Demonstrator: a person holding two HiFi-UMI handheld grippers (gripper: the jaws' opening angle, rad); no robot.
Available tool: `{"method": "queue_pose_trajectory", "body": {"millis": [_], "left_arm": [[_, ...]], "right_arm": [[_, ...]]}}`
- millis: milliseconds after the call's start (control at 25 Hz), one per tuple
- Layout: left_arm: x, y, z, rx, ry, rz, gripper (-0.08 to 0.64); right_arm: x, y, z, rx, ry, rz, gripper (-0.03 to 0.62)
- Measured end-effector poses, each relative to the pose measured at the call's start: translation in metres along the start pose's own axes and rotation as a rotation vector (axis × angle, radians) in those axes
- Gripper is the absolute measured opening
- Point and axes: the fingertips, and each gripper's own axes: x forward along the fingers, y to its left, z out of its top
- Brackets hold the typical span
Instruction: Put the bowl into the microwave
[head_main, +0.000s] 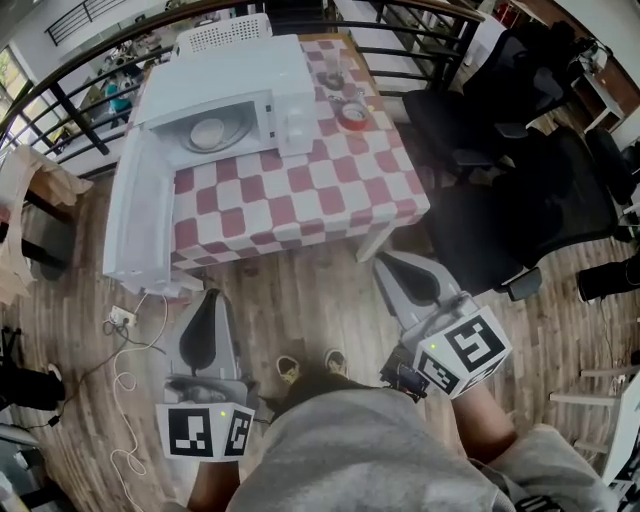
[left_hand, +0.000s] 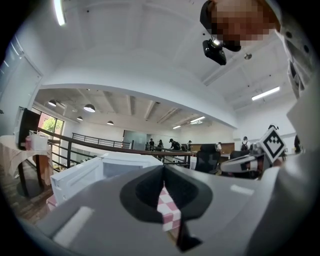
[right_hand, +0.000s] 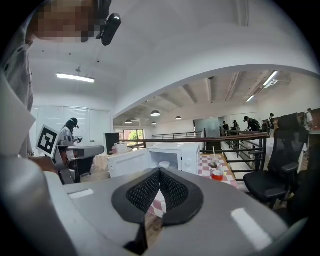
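A white microwave (head_main: 235, 95) stands at the far left of the red-and-white checked table (head_main: 300, 200), its door (head_main: 135, 215) swung wide open to the left. A pale bowl (head_main: 208, 133) sits inside it on the turntable; the right gripper view also shows the bowl (right_hand: 164, 164) in the microwave (right_hand: 175, 152). Both grippers are held low by my body, well short of the table. My left gripper (head_main: 210, 296) is shut and empty, its pads meeting in the left gripper view (left_hand: 163, 172). My right gripper (head_main: 387, 263) is likewise shut with nothing in it (right_hand: 159, 175).
A red tape roll (head_main: 352, 115) and a glass cup (head_main: 331, 72) stand on the table right of the microwave. Black office chairs (head_main: 520, 210) crowd the right side. A power strip with white cable (head_main: 122, 320) lies on the wooden floor at left. A railing runs behind the table.
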Motion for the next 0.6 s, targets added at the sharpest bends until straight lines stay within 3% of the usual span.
{"method": "queue_pose_trajectory", "body": {"millis": [600], "left_arm": [[0.011,-0.002,0.007,0.002,-0.012,-0.006,0.011]], "right_arm": [[0.009,-0.002,0.005,-0.006,-0.028,0.002,0.000]]}}
